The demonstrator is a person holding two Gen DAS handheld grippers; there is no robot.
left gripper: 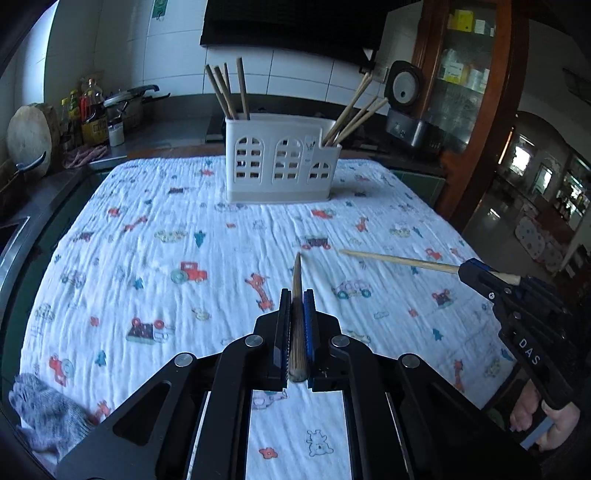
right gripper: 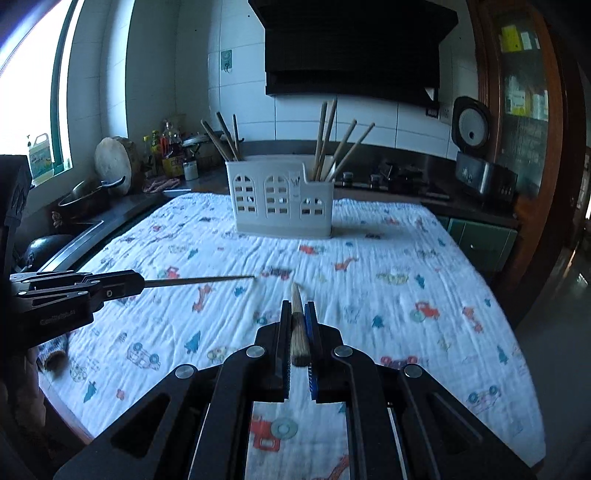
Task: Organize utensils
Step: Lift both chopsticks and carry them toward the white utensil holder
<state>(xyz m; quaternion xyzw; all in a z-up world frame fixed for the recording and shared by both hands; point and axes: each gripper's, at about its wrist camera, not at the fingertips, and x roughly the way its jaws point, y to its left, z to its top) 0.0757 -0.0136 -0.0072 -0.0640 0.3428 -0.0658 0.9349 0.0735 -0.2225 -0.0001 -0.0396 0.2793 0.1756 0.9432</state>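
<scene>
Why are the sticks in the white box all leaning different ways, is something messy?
A little. The chopsticks in the white holder lean apart in two bunches, left end and right end, none upright. Nothing is spilled or broken. The left gripper and right gripper each clamp one chopstick, not yet put away.

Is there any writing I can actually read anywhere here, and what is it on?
"DAS": white letters on the black body of the right gripper, seen from the left wrist.
Embossed lettering on the left gripper: too faint.
Bottle labels, cabinet boxes: too small.
</scene>
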